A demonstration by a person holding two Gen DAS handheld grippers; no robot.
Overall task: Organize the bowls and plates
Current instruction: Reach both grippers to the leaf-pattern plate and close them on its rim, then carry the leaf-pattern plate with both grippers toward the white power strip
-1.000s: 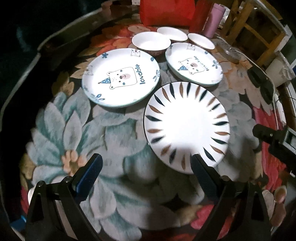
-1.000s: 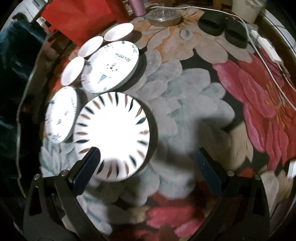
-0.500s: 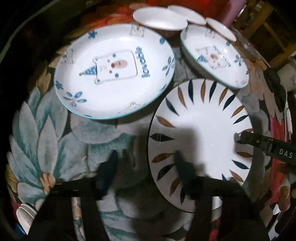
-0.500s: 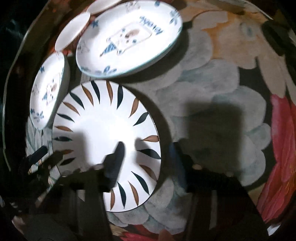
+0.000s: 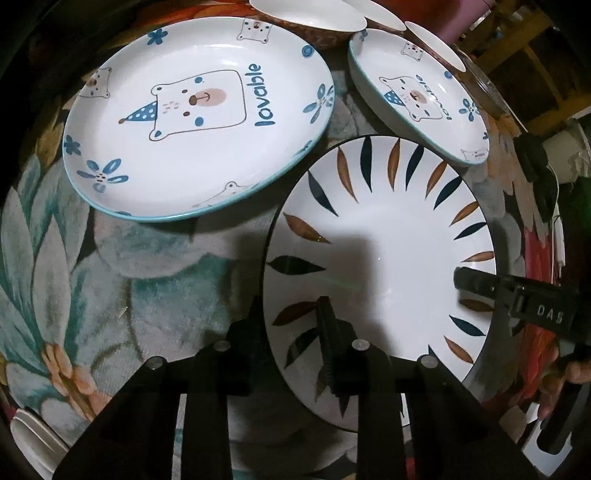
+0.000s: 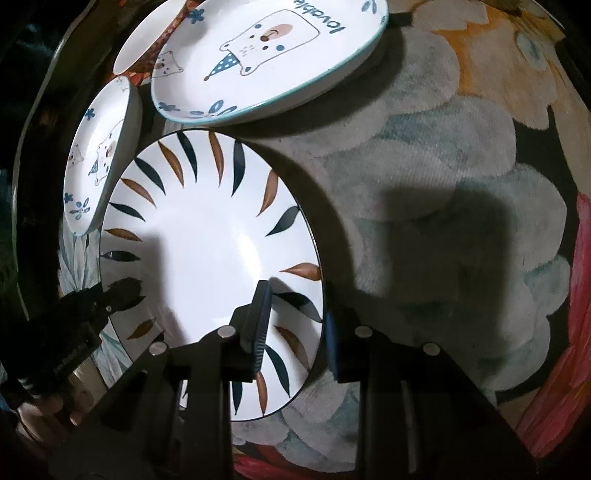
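Note:
A white plate with dark and brown leaf marks (image 5: 388, 236) lies on the flowered cloth; it also shows in the right wrist view (image 6: 207, 236). My left gripper (image 5: 291, 328) straddles its left rim, one finger over the plate, one outside. My right gripper (image 6: 295, 317) straddles the opposite rim the same way. Both sets of jaws are narrowed around the rim; whether they clamp it is unclear. Two bear plates marked "lovable" (image 5: 195, 122) (image 5: 421, 92) lie just behind.
Small white bowls (image 5: 306, 14) stand behind the bear plates. The right gripper's body (image 5: 535, 310) shows at the leaf plate's right side, and the left gripper's body (image 6: 66, 332) shows at lower left in the right wrist view. A wooden chair (image 5: 524, 44) stands far right.
Both grippers have come down and forward onto the leaf plate's opposite rims, and their jaws have narrowed from wide open to close around the rim.

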